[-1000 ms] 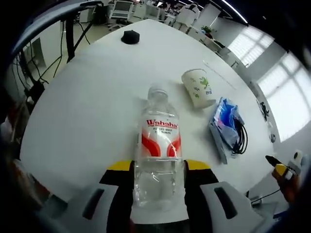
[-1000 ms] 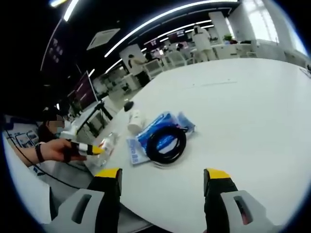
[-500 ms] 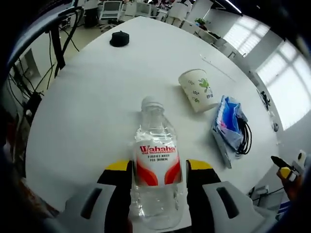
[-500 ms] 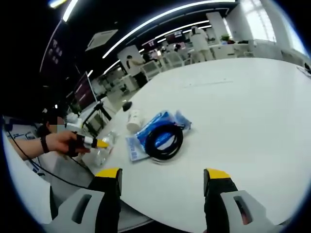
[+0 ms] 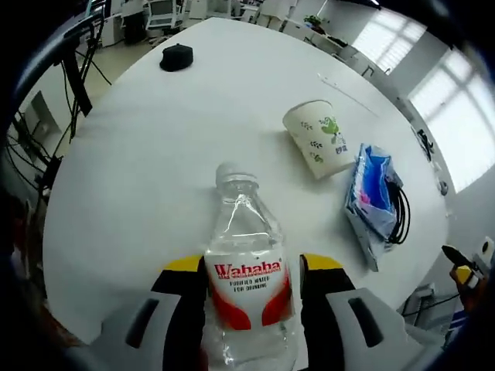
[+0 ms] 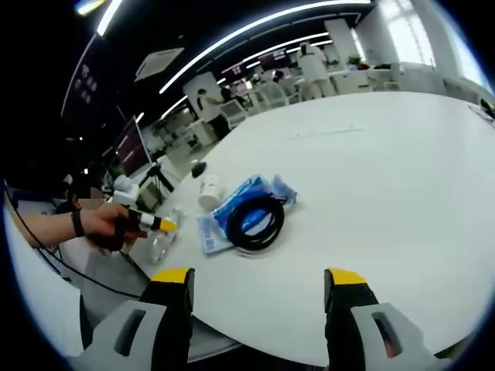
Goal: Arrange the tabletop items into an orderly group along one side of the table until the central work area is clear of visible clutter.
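Both tongs' bottle (image 5: 246, 278) lower, nearer.

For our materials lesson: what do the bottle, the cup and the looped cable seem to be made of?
Bottle: clear glossy plastic; the table shows through it. Cup: matt white paper, probably, with printed green leaves. Cable: black, smooth, likely rubber or plastic sheathing.

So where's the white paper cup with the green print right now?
In the left gripper view, the white paper cup lies tipped on the table's right half, beside the blue packet.
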Demonstrator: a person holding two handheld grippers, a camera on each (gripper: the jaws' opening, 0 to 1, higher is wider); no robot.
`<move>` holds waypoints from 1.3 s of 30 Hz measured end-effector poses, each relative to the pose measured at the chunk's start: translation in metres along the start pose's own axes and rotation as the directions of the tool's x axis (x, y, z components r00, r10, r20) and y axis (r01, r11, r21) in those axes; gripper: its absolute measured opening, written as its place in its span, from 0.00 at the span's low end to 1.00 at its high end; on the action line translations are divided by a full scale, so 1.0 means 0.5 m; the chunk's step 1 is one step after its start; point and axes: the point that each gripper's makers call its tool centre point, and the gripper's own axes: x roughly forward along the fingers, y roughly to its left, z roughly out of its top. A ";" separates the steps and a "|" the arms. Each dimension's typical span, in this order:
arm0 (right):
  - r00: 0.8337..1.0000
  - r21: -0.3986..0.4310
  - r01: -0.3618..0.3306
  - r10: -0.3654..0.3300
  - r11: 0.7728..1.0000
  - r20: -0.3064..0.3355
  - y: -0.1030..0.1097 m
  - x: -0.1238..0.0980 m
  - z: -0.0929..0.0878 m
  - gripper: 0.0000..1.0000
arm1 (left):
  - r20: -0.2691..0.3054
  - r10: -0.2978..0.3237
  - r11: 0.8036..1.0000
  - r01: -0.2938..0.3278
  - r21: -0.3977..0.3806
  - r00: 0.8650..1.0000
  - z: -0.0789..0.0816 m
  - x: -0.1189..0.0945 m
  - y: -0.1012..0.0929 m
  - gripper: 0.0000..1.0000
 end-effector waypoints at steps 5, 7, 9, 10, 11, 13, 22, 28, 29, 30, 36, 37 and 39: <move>1.000 0.003 0.003 -0.003 1.000 0.005 -0.004 0.000 0.006 0.69 | 0.025 -0.003 1.000 0.003 0.002 1.000 0.008 0.005 0.006 0.42; 1.000 0.006 0.005 -0.005 1.000 0.007 -0.008 0.002 0.008 0.69 | 0.035 -0.002 1.000 0.002 0.002 0.999 0.008 0.004 0.006 0.42; 1.000 0.005 0.005 -0.005 1.000 0.006 -0.012 0.003 0.008 0.69 | 0.040 -0.002 1.000 0.002 -0.001 0.999 0.009 0.003 0.006 0.42; 1.000 0.004 0.005 -0.005 1.000 0.005 -0.013 0.004 0.008 0.69 | 0.042 -0.002 1.000 0.002 -0.003 0.999 0.009 0.003 0.007 0.41; 1.000 0.003 0.004 -0.004 1.000 0.005 -0.011 0.004 0.008 0.69 | 0.043 -0.002 1.000 0.002 -0.004 0.999 0.009 0.003 0.007 0.41; 1.000 0.004 0.003 -0.003 1.000 0.003 -0.010 0.005 0.008 0.69 | 0.044 -0.002 1.000 0.002 -0.003 0.999 0.010 0.003 0.008 0.41; 1.000 0.001 0.001 -0.001 1.000 -0.002 -0.012 0.009 0.009 0.69 | 0.102 -0.008 1.000 0.009 -0.014 0.995 0.034 -0.031 0.008 0.40; 1.000 -0.004 -0.006 0.006 1.000 -0.007 -0.010 0.016 0.011 0.69 | 0.140 -0.013 1.000 0.016 -0.023 0.990 0.042 -0.056 0.015 0.40; 1.000 -0.006 -0.008 0.008 1.000 -0.008 -0.008 0.017 0.012 0.69 | 0.144 -0.013 1.000 0.017 -0.024 0.990 0.042 -0.059 0.016 0.40; 1.000 -0.007 -0.010 0.010 1.000 -0.008 -0.007 0.017 0.012 0.69 | 0.150 -0.013 1.000 0.017 -0.026 0.989 0.042 -0.065 0.018 0.40; 1.000 -0.013 -0.019 0.019 1.000 -0.014 -0.006 0.024 0.014 0.69 | 0.173 -0.013 0.999 0.018 -0.031 0.985 0.039 -0.089 0.020 0.39; 1.000 -0.014 -0.021 0.021 1.000 -0.014 -0.004 0.024 0.013 0.69 | 0.175 -0.013 0.999 0.019 -0.032 0.984 0.039 -0.092 0.020 0.39; 1.000 -0.015 -0.023 0.023 1.000 -0.014 0.000 0.024 0.012 0.69 | 0.183 -0.012 0.999 0.019 -0.032 0.983 0.041 -0.098 0.021 0.39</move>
